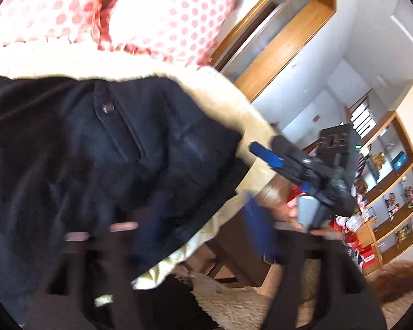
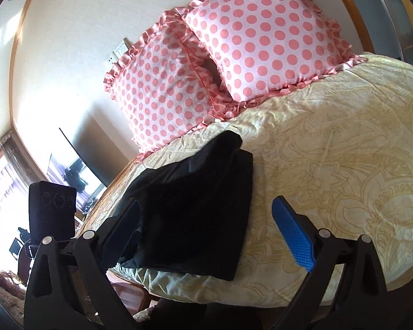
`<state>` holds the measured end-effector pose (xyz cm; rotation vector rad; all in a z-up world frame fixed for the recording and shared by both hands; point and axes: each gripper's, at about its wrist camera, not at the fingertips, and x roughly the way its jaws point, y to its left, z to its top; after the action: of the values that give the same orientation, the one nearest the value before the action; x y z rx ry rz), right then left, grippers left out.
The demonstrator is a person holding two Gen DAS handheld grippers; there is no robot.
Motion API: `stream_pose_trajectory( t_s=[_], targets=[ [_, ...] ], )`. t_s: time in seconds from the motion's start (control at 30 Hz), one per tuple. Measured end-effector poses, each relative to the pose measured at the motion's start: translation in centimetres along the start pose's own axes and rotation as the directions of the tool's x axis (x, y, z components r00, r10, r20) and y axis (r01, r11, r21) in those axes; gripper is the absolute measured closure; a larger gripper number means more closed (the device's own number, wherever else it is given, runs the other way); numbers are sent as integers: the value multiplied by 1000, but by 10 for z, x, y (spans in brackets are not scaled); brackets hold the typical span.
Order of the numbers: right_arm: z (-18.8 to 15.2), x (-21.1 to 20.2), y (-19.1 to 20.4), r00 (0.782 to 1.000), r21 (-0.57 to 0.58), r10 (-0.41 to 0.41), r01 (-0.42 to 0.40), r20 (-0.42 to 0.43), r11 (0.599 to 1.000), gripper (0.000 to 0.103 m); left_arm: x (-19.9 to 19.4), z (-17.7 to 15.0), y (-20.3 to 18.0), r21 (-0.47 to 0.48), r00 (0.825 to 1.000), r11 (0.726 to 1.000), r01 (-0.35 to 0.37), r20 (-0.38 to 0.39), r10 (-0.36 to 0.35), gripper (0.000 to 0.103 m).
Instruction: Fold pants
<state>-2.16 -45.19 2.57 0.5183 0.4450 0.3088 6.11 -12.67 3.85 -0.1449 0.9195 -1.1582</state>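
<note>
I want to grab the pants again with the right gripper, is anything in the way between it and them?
Nothing visible. The right gripper is open, and the dark pants lie folded on the bedspread right ahead of its fingers. The pillows sit farther back, beyond the pants.

The pants (image 2: 195, 214) are black, the pillows (image 2: 261, 35) white with pink dots, the bedspread (image 2: 330, 148) cream with a paisley pattern.

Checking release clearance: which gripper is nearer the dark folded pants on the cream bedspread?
Probably left. The left gripper hangs open right over the pants' edge; the right gripper is open, backed off at the bedside.
</note>
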Motion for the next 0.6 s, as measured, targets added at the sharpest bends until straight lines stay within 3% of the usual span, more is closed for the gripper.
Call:
stream_pose_trajectory(
  t_s=[0.03, 0.13, 0.17, 0.23, 0.3, 0.4, 0.47, 0.53, 0.6],
  targets=[
    [2, -1, 8, 1000, -33, 11, -11, 9, 999, 5, -11, 3, 1, 13, 999, 1000, -8, 34, 7, 9],
    [9, 7, 36, 999, -134, 51, -49, 11, 990, 5, -46, -3, 5, 27, 988, 998, -64, 139, 60, 5],
    [9, 14, 45, 998, -168, 64, -64, -5, 984, 5, -54, -4, 10, 12, 978, 993, -114, 177, 110, 4],
    [5, 28, 60, 996, -205, 82, -90, -43, 975, 5, -63, -2, 25, -41, 941, 968, -247, 226, 250, 3],
    [0, 46, 71, 991, -223, 101, -118, -86, 968, 5, -64, -2, 36, -84, 921, 949, -304, 227, 315, 3],
    [-9, 73, 80, 986, -235, 91, -122, -137, 964, 5, -61, -8, 59, -150, 929, 943, -296, 186, 321, 3],
    [-18, 92, 74, 981, -215, 34, -76, -192, 974, 5, -53, -8, 75, -201, 936, 933, -300, 128, 328, 2],
    [-33, 109, 56, 962, -179, -38, -12, -271, 984, 6, -39, -7, 87, -255, 948, 927, -275, 91, 306, 3],
    [-41, 105, 49, 968, -185, -30, -17, -251, 983, 7, -40, -13, 91, -253, 952, 935, -248, 114, 284, 3]
  ],
)
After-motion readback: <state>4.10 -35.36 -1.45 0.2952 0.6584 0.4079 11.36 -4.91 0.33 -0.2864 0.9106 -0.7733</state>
